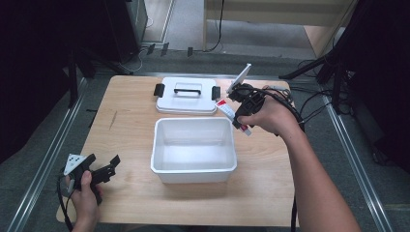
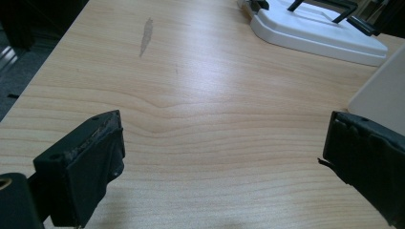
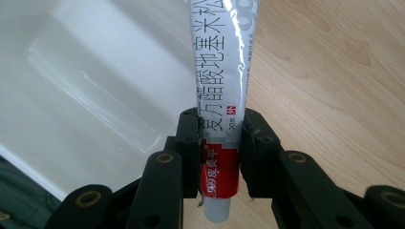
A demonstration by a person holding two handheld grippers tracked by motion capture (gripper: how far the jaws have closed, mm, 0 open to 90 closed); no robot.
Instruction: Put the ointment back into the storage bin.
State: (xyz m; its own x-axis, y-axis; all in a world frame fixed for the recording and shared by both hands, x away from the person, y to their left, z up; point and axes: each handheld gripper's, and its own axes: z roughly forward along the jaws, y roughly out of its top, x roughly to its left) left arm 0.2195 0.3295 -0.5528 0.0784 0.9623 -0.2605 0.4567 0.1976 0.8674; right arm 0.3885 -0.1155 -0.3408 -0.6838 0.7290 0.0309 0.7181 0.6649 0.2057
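Note:
A white ointment tube point(image 3: 220, 90) with a red band and printed characters is clamped between the jaws of my right gripper point(image 3: 220, 138), cap end towards the camera. From above, the right gripper point(image 1: 240, 117) holds the tube point(image 1: 226, 109) tilted over the back right corner of an open white plastic bin point(image 1: 159, 166). Part of the bin's inside point(image 3: 90, 71) lies left of the tube. My left gripper point(image 1: 112, 166) rests near the table's front left corner, its jaws wide apart around bare wood point(image 2: 222, 152).
The bin's white lid point(image 1: 186, 99) with black handle and clips lies flat behind the bin, and it appears again far off point(image 2: 315, 31). A bin corner point(image 2: 382, 90) stands near the left gripper's right jaw. Cables trail off the table's right side.

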